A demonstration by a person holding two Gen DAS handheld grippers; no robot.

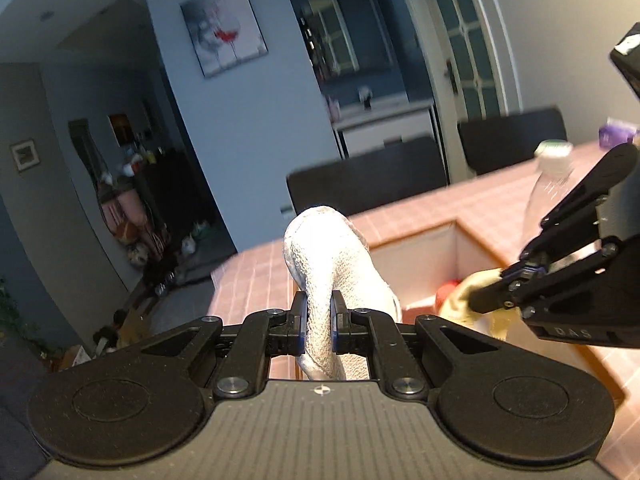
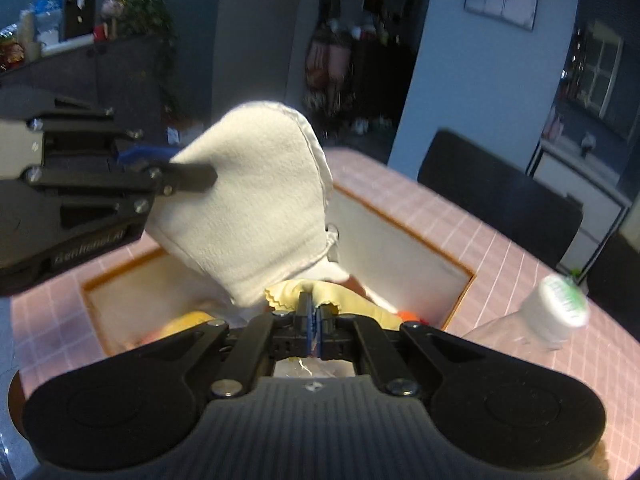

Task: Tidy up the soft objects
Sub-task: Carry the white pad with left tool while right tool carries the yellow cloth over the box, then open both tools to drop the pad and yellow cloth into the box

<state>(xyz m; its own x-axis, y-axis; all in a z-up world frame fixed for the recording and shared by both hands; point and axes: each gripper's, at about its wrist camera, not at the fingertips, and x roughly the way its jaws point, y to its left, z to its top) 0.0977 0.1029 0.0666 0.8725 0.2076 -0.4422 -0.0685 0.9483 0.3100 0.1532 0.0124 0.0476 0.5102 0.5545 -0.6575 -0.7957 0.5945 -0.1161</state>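
My left gripper (image 1: pixel 319 320) is shut on a folded white towel (image 1: pixel 334 264) and holds it above the near edge of an open box (image 1: pixel 416 252). In the right wrist view the same towel (image 2: pixel 256 200) hangs from the left gripper (image 2: pixel 192 174) over the box (image 2: pixel 400 248). My right gripper (image 2: pixel 315 320) is shut on a yellow cloth (image 2: pixel 352 300) low over the box; in the left wrist view it (image 1: pixel 486 300) pinches that cloth (image 1: pixel 476 284). A red or orange object (image 1: pixel 448 290) lies inside the box.
The box stands on a pink checked tablecloth (image 2: pixel 540 280). A clear plastic bottle with a white cap (image 2: pixel 560 312) stands right of the box. Dark chairs (image 1: pixel 368 184) line the table's far side. A purple object (image 1: pixel 616 132) is at the far right.
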